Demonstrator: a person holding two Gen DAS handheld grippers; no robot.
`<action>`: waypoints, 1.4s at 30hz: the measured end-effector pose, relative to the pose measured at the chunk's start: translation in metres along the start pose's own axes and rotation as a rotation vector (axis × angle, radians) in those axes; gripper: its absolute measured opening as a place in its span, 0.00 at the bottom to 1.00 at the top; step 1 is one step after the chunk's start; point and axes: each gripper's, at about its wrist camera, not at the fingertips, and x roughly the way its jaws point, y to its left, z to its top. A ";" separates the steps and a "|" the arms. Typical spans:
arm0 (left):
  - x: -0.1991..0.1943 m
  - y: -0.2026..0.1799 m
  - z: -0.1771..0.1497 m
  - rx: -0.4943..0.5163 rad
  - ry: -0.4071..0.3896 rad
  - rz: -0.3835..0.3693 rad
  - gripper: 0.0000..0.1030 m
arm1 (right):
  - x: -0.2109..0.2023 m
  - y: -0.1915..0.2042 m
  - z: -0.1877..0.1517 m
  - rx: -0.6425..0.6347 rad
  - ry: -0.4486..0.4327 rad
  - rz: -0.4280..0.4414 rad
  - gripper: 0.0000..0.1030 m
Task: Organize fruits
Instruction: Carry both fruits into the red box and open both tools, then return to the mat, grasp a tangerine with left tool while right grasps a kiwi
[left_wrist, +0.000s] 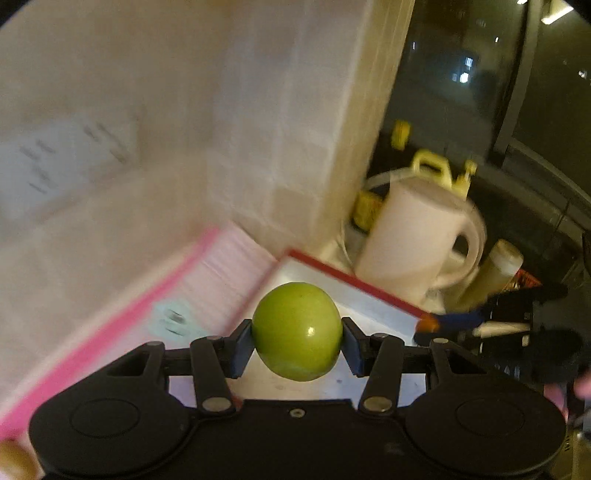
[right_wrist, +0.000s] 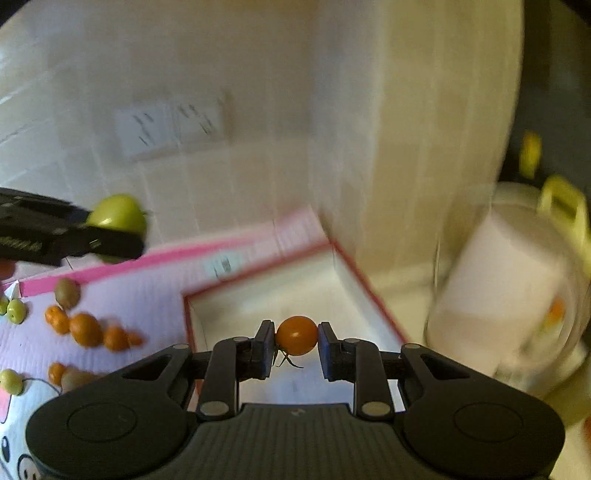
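both hands carry fruit over the red-rimmed white cardboard box (right_wrist: 354, 280).
the left gripper (left_wrist: 297, 338) has its jaws clamped across the middle of a smooth round green apple (left_wrist: 297, 330), firm and glossy, likely slippery, so a hold at its widest part suits it. the right gripper (right_wrist: 296, 343) has its jaws narrowed on a small orange cherry tomato with a stem (right_wrist: 296, 335), light and thin-skinned, which needs gentle pressure. more small orange and green fruits (right_wrist: 85, 329) lie on a pink corrugated mat (right_wrist: 147, 295) on the bench. tiled wall behind; what seems a white plastic kettle (left_wrist: 417, 236) stands beside the box, blurred.
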 end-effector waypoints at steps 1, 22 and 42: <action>0.023 -0.005 -0.001 -0.002 0.043 -0.007 0.57 | 0.011 -0.008 -0.007 0.025 0.037 0.013 0.26; 0.154 -0.004 -0.051 -0.073 0.323 -0.041 0.73 | 0.079 -0.004 -0.066 0.058 0.283 0.104 0.52; -0.122 0.065 -0.080 -0.268 -0.133 0.305 0.77 | -0.070 0.021 -0.026 0.052 -0.255 -0.260 1.00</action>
